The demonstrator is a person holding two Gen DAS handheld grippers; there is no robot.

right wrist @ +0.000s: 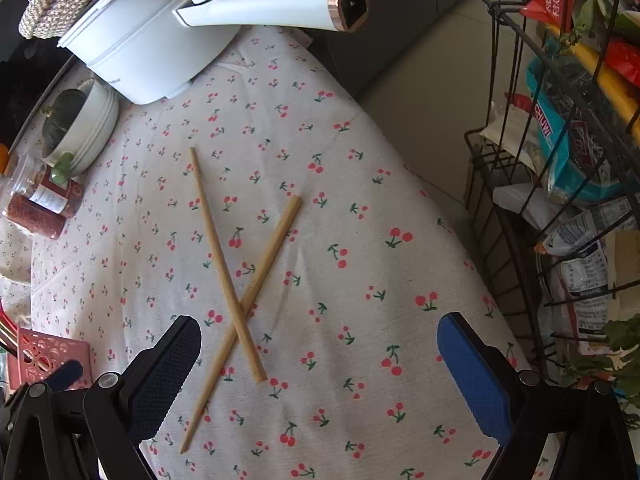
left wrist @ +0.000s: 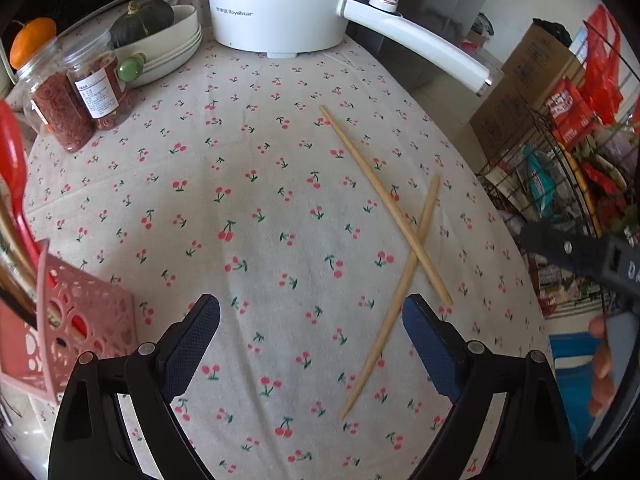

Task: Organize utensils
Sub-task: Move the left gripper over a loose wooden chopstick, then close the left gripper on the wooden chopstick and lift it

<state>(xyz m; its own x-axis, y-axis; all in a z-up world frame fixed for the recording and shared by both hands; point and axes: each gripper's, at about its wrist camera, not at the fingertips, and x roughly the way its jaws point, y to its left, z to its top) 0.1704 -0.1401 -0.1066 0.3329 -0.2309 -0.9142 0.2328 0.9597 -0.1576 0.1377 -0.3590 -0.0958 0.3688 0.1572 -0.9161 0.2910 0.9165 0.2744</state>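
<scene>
My left gripper (left wrist: pixel 311 350): fingers spread wide, nothing between them, hanging over bare cherry-print tablecloth (left wrist: pixel 248 208).
My right gripper (right wrist: pixel 319 372): fingers likewise spread wide and empty; in its own view the crossing of the chopsticks lies just ahead of the left finger (right wrist: pixel 168 376).
Right gripper seen from the left wrist (left wrist: pixel 580 254): dark body at 3 o'clock, with my hand (left wrist: pixel 602 368) at the frame's edge below it.
Chopsticks (left wrist: pixel 400 236): two pale wooden sticks lying flat on the cloth, crossed in an X, one resting over the other; from the left wrist they sit at 1 o'clock, the lower tip reaching in beside my right-hand finger.
Utensil holder (left wrist: pixel 86 320): pink perforated basket at 9 o'clock, close to my left finger, with a red spoon (left wrist: pixel 14 172) and other handles standing in it.
Spice jars (left wrist: pixel 76 100): two clear jars of red flakes at 10 o'clock, well beyond the basket.
Bowls (left wrist: pixel 176 48): stacked white bowls at 11 o'clock holding a dark green squash (left wrist: pixel 142 20).
Electric pot (left wrist: pixel 280 4): white, at 12 o'clock at the far edge, its long handle pointing to 2 o'clock.
Wire rack (right wrist: pixel 560 184): off the table at 3 o'clock in the right wrist view, stocked with packets.
</scene>
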